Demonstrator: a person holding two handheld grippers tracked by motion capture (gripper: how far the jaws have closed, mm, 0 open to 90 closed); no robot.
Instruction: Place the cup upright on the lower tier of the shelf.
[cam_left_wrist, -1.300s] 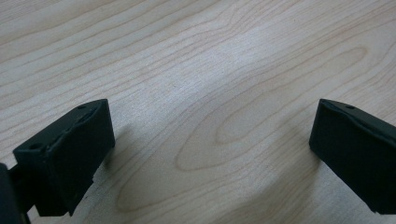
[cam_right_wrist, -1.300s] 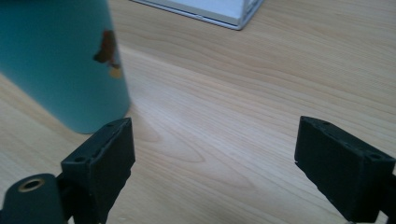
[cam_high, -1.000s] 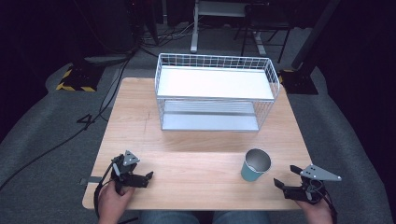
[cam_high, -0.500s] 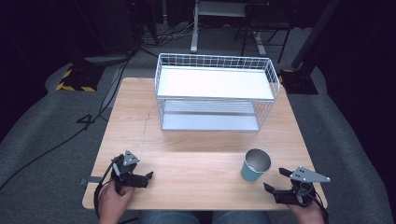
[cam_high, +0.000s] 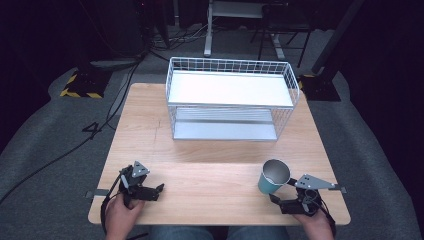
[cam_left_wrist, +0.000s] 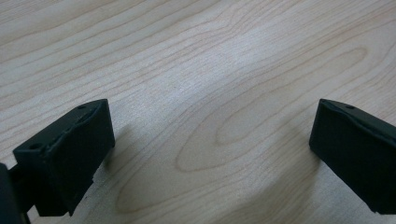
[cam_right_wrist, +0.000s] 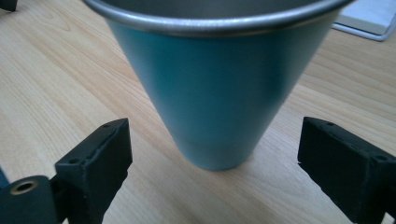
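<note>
While the left gripper (cam_high: 159, 188) is idling spread over bare table (cam_high: 210, 195), the right gripper (cam_right_wrist: 212, 163), jaws apart, is lining up on the upright teal cup (cam_right_wrist: 219, 88) near the front edge, likely needing to advance and close.

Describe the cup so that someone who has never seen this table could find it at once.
Start from the white wire rack at the far side of the wooden table, then come toward the person's edge on the right. There the cup stands upright just ahead of the open right tongs. It is teal outside with a metal rim and tapers toward its base, and it is the one loose thing on the bare wood.
</note>
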